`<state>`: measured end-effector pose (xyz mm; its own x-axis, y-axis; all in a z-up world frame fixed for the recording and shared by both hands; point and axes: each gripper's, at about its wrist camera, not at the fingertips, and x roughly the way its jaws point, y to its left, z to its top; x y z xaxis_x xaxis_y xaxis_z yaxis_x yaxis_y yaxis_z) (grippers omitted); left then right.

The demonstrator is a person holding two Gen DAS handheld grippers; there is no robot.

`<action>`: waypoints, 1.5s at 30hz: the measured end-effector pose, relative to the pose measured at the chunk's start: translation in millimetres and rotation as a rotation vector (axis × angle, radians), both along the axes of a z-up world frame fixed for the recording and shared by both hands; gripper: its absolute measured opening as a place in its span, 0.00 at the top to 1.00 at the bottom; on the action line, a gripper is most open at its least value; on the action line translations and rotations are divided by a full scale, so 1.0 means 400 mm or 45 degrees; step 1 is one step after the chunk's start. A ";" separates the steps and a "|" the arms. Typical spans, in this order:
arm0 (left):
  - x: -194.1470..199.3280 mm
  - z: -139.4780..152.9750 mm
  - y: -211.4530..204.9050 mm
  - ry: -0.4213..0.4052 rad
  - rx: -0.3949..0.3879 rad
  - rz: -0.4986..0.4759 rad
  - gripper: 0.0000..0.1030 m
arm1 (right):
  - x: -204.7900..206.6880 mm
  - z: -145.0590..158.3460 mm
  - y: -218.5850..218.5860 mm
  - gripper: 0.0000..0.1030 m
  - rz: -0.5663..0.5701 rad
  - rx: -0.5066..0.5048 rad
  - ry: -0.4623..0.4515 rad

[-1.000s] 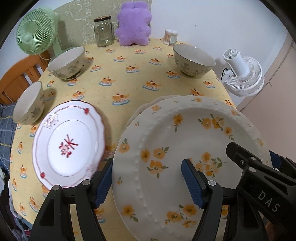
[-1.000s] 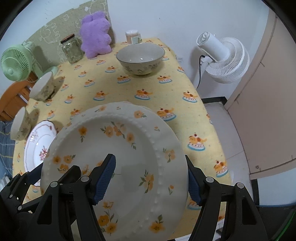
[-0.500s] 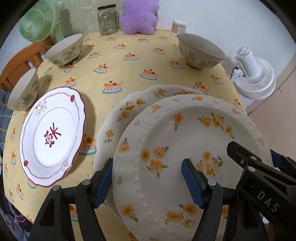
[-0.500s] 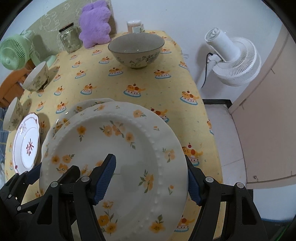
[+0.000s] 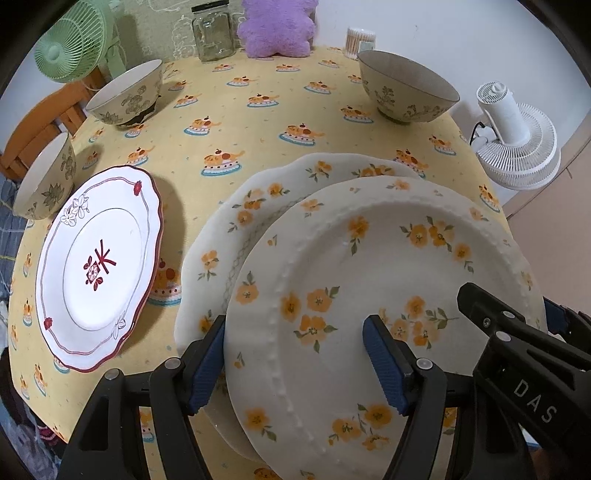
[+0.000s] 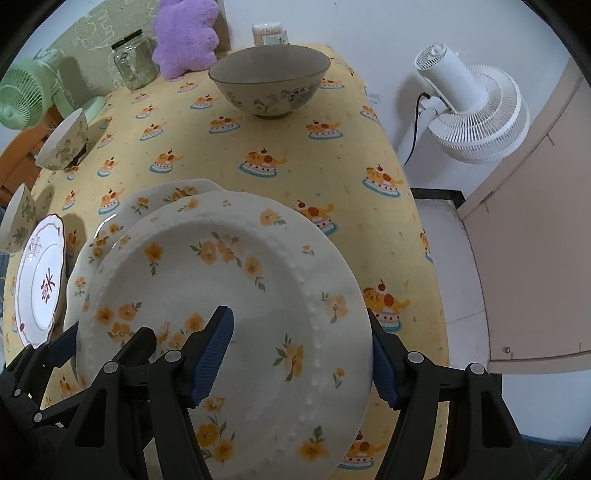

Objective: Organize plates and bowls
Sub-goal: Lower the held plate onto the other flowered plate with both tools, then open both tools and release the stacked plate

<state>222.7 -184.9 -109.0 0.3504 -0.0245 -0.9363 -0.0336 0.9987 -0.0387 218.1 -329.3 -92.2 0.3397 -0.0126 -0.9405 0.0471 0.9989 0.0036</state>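
Observation:
Both grippers hold one white plate with orange flowers (image 5: 373, 280) above the table. My left gripper (image 5: 295, 365) is shut on its left rim, one finger under, one on top. My right gripper (image 6: 299, 354) is shut on its right rim (image 6: 258, 288). Just below lies a second orange-flower plate with a scalloped edge (image 5: 243, 214), partly covered, also in the right wrist view (image 6: 110, 229). A white plate with red trim (image 5: 96, 266) lies to the left. Three patterned bowls stand on the table: far right (image 5: 406, 88), far left (image 5: 125, 92) and left edge (image 5: 44, 177).
The yellow tablecloth (image 5: 258, 122) covers a round table. At the back stand a green fan (image 5: 70, 40), a glass jar (image 5: 214, 33), a purple plush toy (image 5: 277, 26) and a cotton swab holder (image 5: 360, 38). A white floor fan (image 6: 472, 107) stands off the table's right edge.
Both grippers have moved forward and lower with the held plate. The scalloped plate beneath shows more at the far left. The red-trim plate and bowls appear closer.

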 end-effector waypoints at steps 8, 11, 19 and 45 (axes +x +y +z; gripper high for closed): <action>0.000 -0.002 -0.011 -0.007 0.060 0.011 0.26 | 0.000 -0.008 -0.008 0.35 -0.019 0.006 0.005; 0.001 -0.001 -0.019 -0.013 0.107 0.005 0.26 | -0.001 -0.008 -0.005 0.39 -0.025 -0.015 0.004; 0.003 0.003 -0.036 -0.012 0.197 -0.023 0.25 | -0.015 0.004 -0.010 0.49 -0.004 -0.030 -0.017; 0.007 0.049 0.058 -0.029 -0.025 0.032 0.19 | 0.024 -0.006 0.036 0.57 0.010 -0.038 0.046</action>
<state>225.3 -161.8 -89.4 0.3726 -0.0337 -0.9274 -0.0574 0.9966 -0.0593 227.6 -315.0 -94.5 0.3057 -0.0385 -0.9513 0.0391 0.9988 -0.0279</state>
